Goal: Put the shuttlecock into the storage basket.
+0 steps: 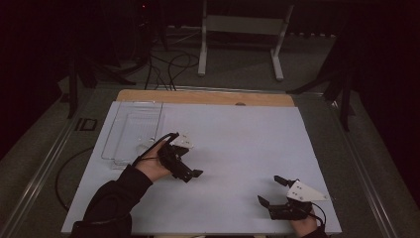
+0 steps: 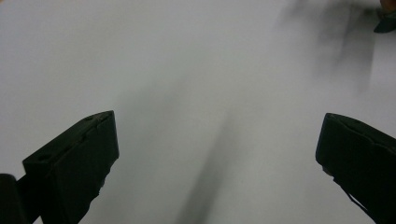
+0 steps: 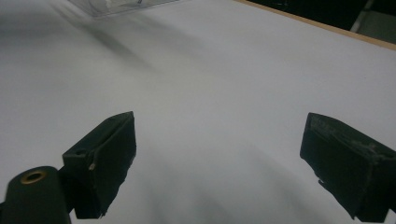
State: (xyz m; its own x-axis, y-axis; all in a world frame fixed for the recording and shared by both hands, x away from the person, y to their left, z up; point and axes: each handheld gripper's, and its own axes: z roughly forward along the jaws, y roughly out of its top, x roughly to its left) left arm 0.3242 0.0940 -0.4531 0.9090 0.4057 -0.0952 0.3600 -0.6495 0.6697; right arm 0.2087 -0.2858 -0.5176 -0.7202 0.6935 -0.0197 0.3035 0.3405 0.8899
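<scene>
My left gripper (image 1: 190,162) is held in a hand over the left middle of the white table top (image 1: 237,144), just right of a clear plastic tray (image 1: 132,131). Its jaws stand wide open with nothing between them, as the left gripper view (image 2: 217,158) confirms over bare white surface. My right gripper (image 1: 271,190) rests low near the front right edge, jaws spread and pointing toward the table's middle. In the right gripper view (image 3: 219,158) the gap between its jaws is bare too, and the clear tray (image 3: 121,5) shows at the top left.
A wooden strip (image 1: 208,97) runs along the table's far edge, also seen as the wooden strip (image 3: 327,28). Beyond it the floor carries cables (image 1: 168,64) and a white stand (image 1: 242,29). A dark part of the other gripper (image 2: 385,21) shows at the far corner.
</scene>
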